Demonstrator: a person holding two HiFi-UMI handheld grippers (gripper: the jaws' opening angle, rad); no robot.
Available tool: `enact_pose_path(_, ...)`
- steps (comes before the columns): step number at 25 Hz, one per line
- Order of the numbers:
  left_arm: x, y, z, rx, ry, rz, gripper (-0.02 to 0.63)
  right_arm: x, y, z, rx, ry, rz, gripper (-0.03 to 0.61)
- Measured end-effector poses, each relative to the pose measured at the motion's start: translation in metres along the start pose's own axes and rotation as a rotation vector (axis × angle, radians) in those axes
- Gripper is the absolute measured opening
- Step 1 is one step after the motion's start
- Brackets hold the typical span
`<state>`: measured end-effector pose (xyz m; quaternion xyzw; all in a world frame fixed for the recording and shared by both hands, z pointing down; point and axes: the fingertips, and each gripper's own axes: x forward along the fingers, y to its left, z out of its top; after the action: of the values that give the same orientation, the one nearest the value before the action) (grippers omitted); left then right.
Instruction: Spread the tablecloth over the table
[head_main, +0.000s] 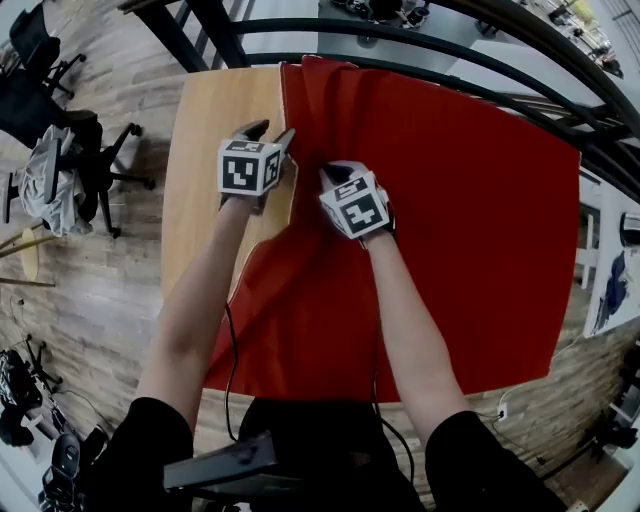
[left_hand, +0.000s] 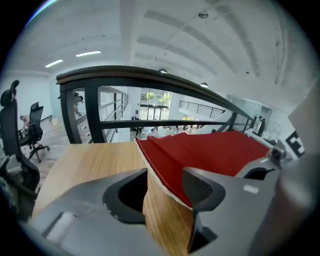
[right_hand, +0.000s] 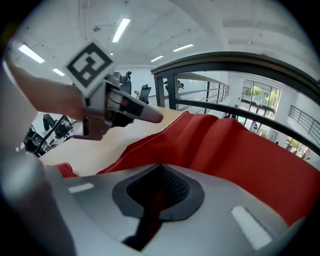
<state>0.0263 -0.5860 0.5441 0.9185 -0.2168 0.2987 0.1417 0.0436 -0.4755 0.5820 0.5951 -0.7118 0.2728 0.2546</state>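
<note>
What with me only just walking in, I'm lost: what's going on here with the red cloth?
A person holding a gripper in each hand is spreading a red tablecloth over a wooden table. The right gripper is shut on a fold of the cloth near its left edge. The left gripper is open at that edge, not gripping it. The cloth covers most of the table, but a strip along the left is bare.

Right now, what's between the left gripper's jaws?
In the left gripper view, the tablecloth's pale-stitched edge and bare wooden table show between the left gripper's jaws, which stand open, not closed on it.
</note>
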Motion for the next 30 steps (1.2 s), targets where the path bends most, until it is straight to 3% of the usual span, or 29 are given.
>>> enact_pose_path(3,0.035,0.011,0.010,0.103,0.083,-0.005,0.230,0.003,-0.003,0.013,0.016,-0.013,0.004,0.012)
enact_pose_path(6,0.055,0.015,0.006,0.124,0.168,-0.005,0.214,0.008,-0.006,0.016,0.034,-0.015,0.015,0.012)
enact_pose_path(10,0.057,0.016,0.007,0.112,0.155,0.007,0.185,0.007,-0.014,0.022,0.051,-0.038,0.002,0.012)
enact_pose_path(12,0.056,0.014,0.007,0.115,0.153,-0.006,0.044,0.009,-0.017,0.028,0.059,-0.046,0.003,0.012)
enact_pose_path(13,0.056,0.013,0.007,0.114,0.154,-0.018,0.021,0.010,-0.018,0.030,0.056,-0.047,0.003,0.012)
enact_pose_path(16,0.054,0.022,0.014,0.091,0.131,-0.054,0.018,0.013,-0.023,0.040,0.049,-0.071,-0.013,0.012)
enact_pose_path(19,0.048,0.066,0.025,0.092,0.114,-0.027,0.018,0.017,-0.026,0.055,0.053,-0.110,-0.034,0.012)
enact_pose_path(25,0.034,0.181,0.051,0.229,0.125,0.144,0.018,0.043,-0.024,0.057,0.017,-0.052,-0.056,0.012)
enact_pose_path(30,0.016,0.251,0.052,0.207,0.137,0.246,0.021,0.054,-0.018,0.054,-0.008,-0.005,-0.080,0.012)
